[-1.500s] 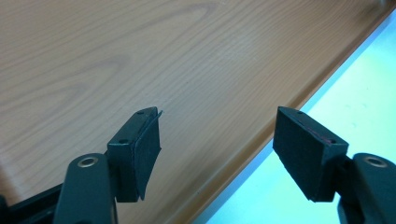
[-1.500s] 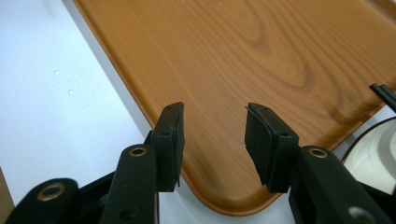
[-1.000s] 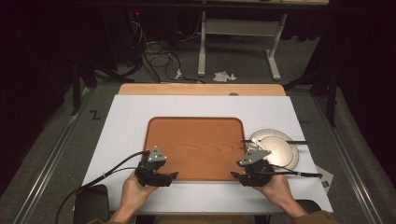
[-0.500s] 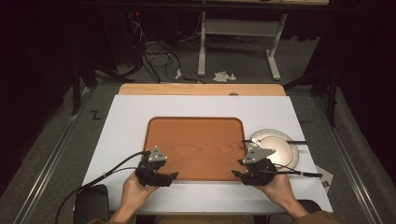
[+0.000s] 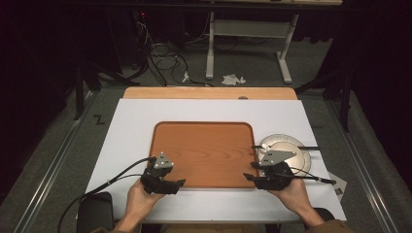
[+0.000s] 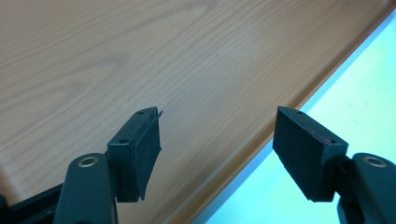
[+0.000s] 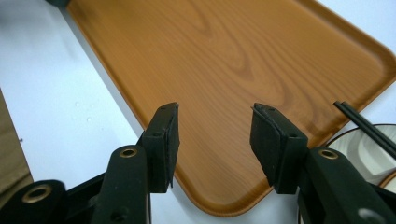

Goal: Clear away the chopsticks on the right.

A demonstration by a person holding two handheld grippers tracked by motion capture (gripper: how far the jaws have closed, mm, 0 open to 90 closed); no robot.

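A wooden tray [image 5: 204, 153] lies empty in the middle of the white table cover. My left gripper [image 5: 165, 177] is at the tray's near left corner, held in a hand. In the left gripper view it [image 6: 217, 114] stands open, one jaw over the tray [image 6: 140, 56] and the other past its rim over the white cover. My right gripper [image 5: 265, 177] is at the near right corner. In the right gripper view it [image 7: 215, 109] is open just above the tray [image 7: 224, 51], with nothing between the jaws.
A round plate [image 5: 284, 153] with black chopsticks [image 5: 291, 147] across it sits right of the tray, close to my right gripper. The right gripper view shows its rim [image 7: 369, 144] and the chopsticks [image 7: 364, 123]. A wooden board [image 5: 209, 93] lines the far table edge.
The right gripper has drifted slightly toward the near edge and to the right. The left gripper has barely moved. Both stay open.
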